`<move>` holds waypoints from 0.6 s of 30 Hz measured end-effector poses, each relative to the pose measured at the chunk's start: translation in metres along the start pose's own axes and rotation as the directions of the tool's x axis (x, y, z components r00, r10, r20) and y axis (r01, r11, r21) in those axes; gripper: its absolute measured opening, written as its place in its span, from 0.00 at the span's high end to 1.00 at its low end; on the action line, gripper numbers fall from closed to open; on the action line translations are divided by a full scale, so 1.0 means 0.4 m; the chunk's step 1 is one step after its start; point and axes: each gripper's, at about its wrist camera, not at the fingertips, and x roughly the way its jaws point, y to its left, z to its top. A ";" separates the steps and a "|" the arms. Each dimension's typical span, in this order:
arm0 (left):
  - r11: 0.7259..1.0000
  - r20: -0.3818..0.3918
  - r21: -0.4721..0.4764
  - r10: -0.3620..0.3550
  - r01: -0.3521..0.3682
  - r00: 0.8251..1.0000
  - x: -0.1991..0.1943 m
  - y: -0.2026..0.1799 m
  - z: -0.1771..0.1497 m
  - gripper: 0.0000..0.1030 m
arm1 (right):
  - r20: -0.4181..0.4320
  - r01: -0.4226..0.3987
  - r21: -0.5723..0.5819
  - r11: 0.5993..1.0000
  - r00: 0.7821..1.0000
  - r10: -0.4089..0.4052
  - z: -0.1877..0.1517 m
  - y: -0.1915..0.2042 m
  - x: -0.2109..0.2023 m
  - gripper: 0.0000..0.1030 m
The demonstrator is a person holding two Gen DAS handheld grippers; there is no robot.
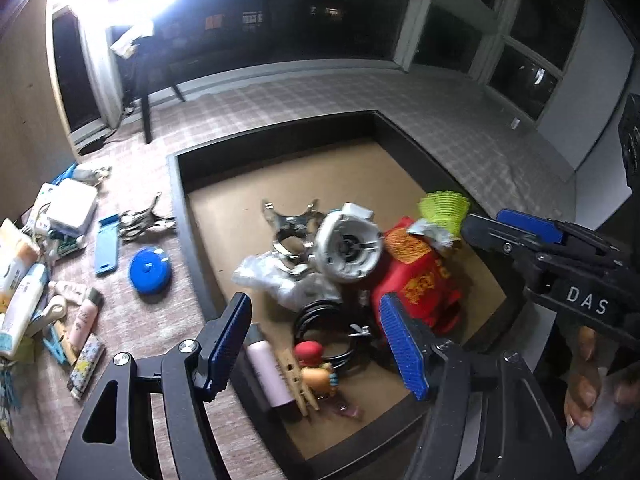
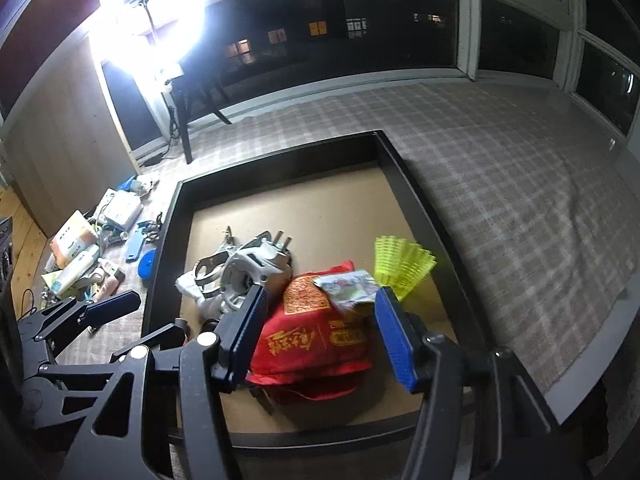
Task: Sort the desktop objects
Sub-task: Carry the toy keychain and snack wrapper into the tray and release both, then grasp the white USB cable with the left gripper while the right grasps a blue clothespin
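Note:
A black tray (image 1: pixel 185 216) with a brown floor holds a heap: a red printed bag (image 1: pixel 416 276), a yellow-green pleated piece (image 1: pixel 444 210), a white round device (image 1: pixel 348 244), metal clips (image 1: pixel 292 228), a black cable (image 1: pixel 324 328), a pink tube (image 1: pixel 266 372), a wooden clothespin (image 1: pixel 298 380) and a small toy figure (image 1: pixel 316 364). My left gripper (image 1: pixel 316 346) hangs open above the tube, peg and toy, touching none. My right gripper (image 2: pixel 322 334) is open over the red bag (image 2: pixel 316 332), its pads clear of it; the pleated piece (image 2: pixel 402 264) lies just beyond.
Left of the tray on the checked cloth lie a blue round case (image 1: pixel 150 270), a blue flat stand (image 1: pixel 107 246), a white box (image 1: pixel 74 208), bottles and tubes (image 1: pixel 24 308). The other gripper shows at the right (image 1: pixel 492 224) and at the left (image 2: pixel 112 306). A bright lamp glares at the back.

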 end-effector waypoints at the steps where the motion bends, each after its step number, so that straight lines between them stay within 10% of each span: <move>1: 1.000 0.001 -0.010 0.008 -0.008 1.000 -0.004 0.015 -0.003 0.37 | -0.004 -0.010 -0.003 1.000 1.000 0.010 0.003 0.006 0.006 0.46; 18: 0.967 -0.030 -0.191 0.168 -0.170 0.985 -0.075 0.321 -0.105 0.37 | -0.066 -0.137 -0.125 0.983 0.989 0.129 0.017 0.224 0.051 0.46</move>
